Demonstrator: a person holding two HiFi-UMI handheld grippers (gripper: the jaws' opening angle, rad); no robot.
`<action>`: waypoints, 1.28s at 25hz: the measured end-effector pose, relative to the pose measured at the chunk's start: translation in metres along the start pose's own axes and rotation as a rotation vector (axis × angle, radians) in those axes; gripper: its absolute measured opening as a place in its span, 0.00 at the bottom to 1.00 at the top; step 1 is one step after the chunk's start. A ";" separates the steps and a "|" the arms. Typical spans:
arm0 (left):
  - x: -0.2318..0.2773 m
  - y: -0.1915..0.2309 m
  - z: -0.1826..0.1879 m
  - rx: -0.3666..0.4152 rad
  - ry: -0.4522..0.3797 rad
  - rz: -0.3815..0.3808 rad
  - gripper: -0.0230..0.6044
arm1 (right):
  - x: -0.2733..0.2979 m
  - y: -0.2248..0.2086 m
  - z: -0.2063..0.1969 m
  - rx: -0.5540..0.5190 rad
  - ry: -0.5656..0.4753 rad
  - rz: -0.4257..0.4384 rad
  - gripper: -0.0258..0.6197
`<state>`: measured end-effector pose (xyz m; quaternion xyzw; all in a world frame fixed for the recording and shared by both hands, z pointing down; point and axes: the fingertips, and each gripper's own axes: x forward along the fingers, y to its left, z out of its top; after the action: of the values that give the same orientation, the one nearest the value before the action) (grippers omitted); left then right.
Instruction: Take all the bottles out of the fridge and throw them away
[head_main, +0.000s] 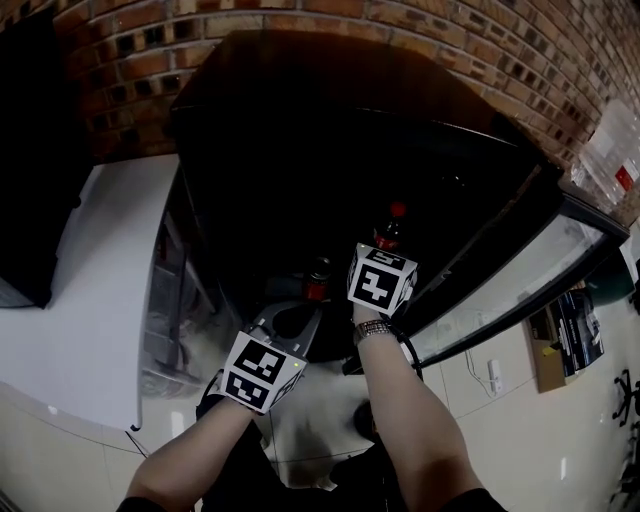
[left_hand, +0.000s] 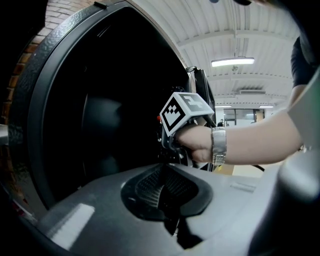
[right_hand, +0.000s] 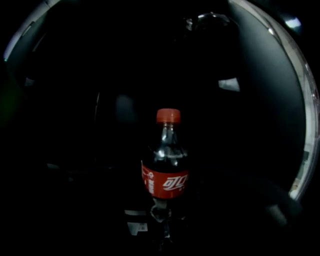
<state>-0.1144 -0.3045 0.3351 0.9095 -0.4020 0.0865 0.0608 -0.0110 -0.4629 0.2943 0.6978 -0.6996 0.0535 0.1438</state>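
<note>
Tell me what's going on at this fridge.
A person holds a tool in each hand at the open fridge. The right tool, jaws wide apart, is aimed at a red-capped cola bottle standing upright inside, and is not yet gripping it. The left tool hangs lower in front, jaws shut on nothing.

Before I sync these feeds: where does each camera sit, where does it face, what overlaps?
Head view: on the head, steeply down at the open fridge; forearms, left gripper, right gripper show.
Left gripper view: on that gripper, over its shut jaws toward the fridge; right hand, watch show.
Right gripper view: on that gripper, into the dark fridge at a cola bottle; no body shows.
Shared: head and right gripper views both show that bottle.
</note>
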 end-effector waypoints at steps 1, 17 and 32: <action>0.000 0.002 -0.001 -0.003 0.001 0.001 0.04 | 0.003 0.000 0.000 -0.008 0.003 -0.006 0.60; -0.008 -0.014 0.000 0.005 0.015 0.013 0.04 | -0.026 0.013 0.003 -0.056 -0.012 0.142 0.51; -0.063 -0.098 -0.020 0.015 0.036 0.071 0.04 | -0.158 0.015 -0.044 -0.069 -0.043 0.333 0.51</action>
<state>-0.0854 -0.1896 0.3373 0.8933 -0.4323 0.1081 0.0582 -0.0232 -0.2982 0.2944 0.5680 -0.8098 0.0375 0.1419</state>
